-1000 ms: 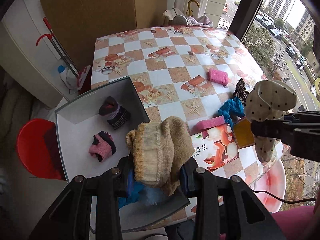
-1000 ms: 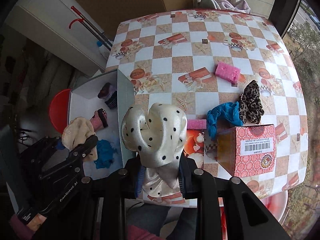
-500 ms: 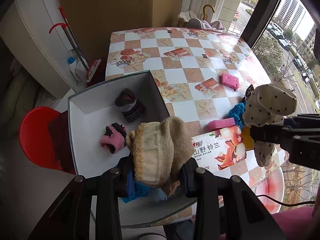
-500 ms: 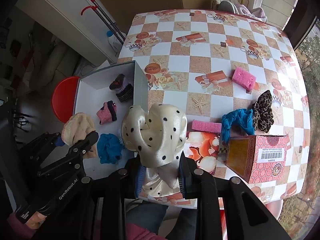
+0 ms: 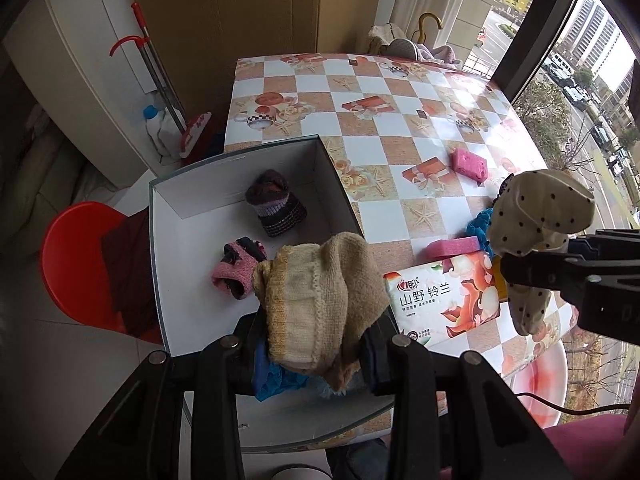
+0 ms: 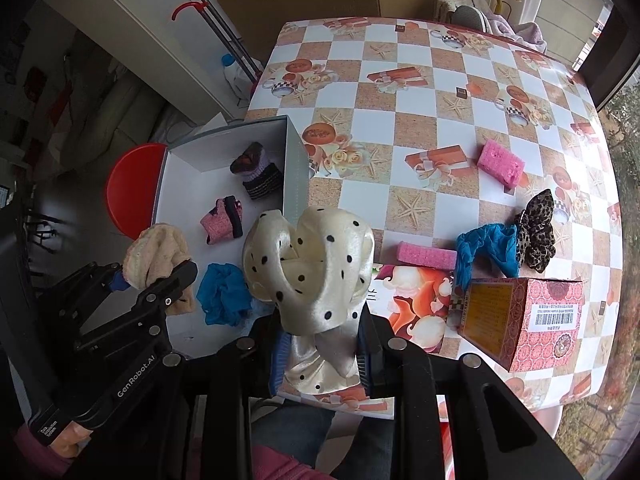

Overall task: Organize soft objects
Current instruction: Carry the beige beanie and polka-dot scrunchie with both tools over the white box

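Observation:
My left gripper (image 5: 316, 344) is shut on a beige knitted sock (image 5: 320, 300) and holds it above the near end of a white open box (image 5: 160, 248). The box holds a dark striped sock (image 5: 276, 208), a pink sock (image 5: 236, 272) and a blue cloth (image 6: 224, 294). My right gripper (image 6: 320, 352) is shut on a cream polka-dot scrunchie (image 6: 316, 268), held over the table's near edge beside the box. On the table lie a blue scrunchie (image 6: 486, 250), a leopard scrunchie (image 6: 538, 230) and two pink sponges (image 6: 500, 164) (image 6: 426, 255).
A tissue pack (image 5: 444, 296) and a red patterned carton (image 6: 524, 316) stand near the table's front edge. A red stool (image 5: 76, 264) stands left of the box. A mop (image 5: 160, 80) and a bottle (image 5: 154, 128) lean by the white cabinet.
Both grippers have pulled back and up from the table with their loads still held. The left gripper with the beige sock stays over the box's near end.

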Demonstrator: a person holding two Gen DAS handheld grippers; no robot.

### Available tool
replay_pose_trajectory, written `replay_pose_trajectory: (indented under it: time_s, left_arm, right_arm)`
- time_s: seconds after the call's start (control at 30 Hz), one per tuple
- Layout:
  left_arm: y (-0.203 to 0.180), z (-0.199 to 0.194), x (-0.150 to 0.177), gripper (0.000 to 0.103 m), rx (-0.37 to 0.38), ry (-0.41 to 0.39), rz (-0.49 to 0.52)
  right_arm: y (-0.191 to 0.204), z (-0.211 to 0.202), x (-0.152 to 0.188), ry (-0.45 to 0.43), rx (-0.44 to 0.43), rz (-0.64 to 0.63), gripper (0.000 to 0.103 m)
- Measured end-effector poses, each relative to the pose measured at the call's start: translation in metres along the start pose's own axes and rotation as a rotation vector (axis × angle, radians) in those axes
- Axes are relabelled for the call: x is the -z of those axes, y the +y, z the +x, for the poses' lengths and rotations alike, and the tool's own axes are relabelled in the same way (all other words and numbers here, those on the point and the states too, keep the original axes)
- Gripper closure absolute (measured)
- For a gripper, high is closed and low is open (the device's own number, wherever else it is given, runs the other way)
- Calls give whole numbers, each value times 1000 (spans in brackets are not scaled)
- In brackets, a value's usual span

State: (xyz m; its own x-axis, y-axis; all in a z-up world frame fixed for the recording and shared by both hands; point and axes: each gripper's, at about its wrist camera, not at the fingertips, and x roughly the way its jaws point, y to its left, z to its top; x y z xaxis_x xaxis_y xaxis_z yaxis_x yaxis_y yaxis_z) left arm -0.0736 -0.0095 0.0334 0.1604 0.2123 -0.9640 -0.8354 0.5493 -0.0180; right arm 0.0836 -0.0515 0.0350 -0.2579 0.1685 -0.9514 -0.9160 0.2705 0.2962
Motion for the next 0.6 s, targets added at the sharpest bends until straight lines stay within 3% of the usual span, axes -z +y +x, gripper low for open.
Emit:
replay_pose_trajectory:
  time_s: [0.6]
  left_arm:
    - [17,0,3,64,-7,5,-37]
  right_arm:
    - [17,8,-7,14,3,-43,74]
